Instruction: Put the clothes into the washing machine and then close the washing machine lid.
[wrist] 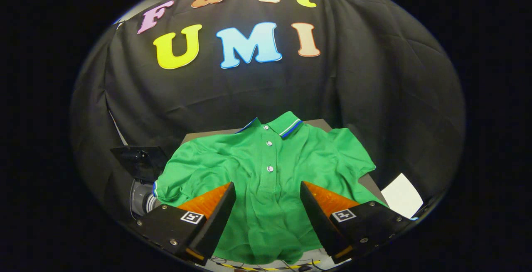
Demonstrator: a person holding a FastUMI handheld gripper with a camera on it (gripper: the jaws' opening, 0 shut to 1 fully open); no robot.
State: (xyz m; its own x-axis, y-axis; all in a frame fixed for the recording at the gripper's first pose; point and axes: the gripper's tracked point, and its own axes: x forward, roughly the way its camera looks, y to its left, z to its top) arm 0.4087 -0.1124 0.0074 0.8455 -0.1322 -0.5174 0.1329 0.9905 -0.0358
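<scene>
A green polo shirt (266,168) lies spread flat on a grey table (318,123), collar toward the booth's wall, buttons up the middle. Its lower hem hangs over the near table edge. My gripper (268,189) hovers above the shirt's lower half, open wide, with nothing between the fingers. The button placket runs straight ahead through the gap between the fingers. To the left of the table, lower down, a grey round drum-like part of the washing machine (141,199) shows, with a dark raised lid (139,158) above it.
A white sheet of paper (401,195) lies at the table's right, beyond the right finger. Black and yellow striped tape (257,268) and cables run on the floor below the shirt's hem. Black cloth walls close the booth behind and on both sides.
</scene>
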